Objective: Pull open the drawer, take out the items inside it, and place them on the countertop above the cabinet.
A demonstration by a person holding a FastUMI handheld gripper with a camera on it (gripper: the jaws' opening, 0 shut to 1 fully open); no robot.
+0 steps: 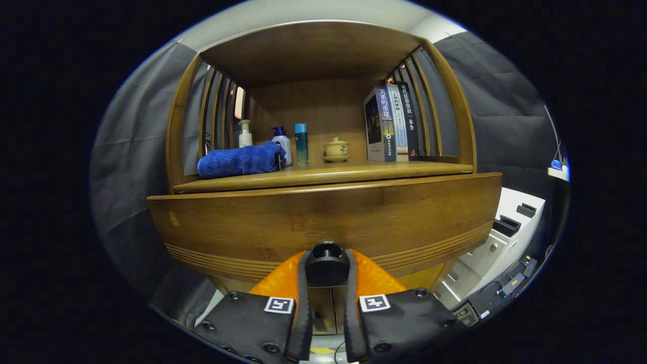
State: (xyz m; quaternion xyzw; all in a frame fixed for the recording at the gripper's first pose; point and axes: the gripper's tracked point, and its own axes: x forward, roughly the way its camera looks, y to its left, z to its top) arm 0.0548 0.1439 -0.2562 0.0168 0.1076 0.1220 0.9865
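My gripper (326,265) was clamped on the round dark knob (326,262) of the wooden drawer (323,217), one finger pressing on each side of it. The drawer front stood wide and curved right ahead of the fingers, with a band of fine grooves running along its lower edge. I could not see into the drawer from that angle, so whatever lay inside stayed hidden from me.

Above the drawer front was the tabletop (354,173) of the cabinet, set inside a wooden alcove with slatted sides. A rolled blue towel (240,160) lay toward its left end. Just behind the towel stood a white pump bottle (245,134), and touching the towel's right end was a second white bottle with a dark blue pump top (281,142). Just beside that one stood a slim clear bottle with a teal cap (301,143). Near the middle sat a small lidded ceramic cup on a saucer (336,149), apart from the bottles. Toward the right end a row of books (391,124) stood upright, leaning against the slats.

Below the drawer, between my fingers, I could see part of the cabinet's lower doors (328,303). Off to the right of the cabinet stood a white unit with drawers (498,237), with some cables and a dark box (498,293) on the floor near it.
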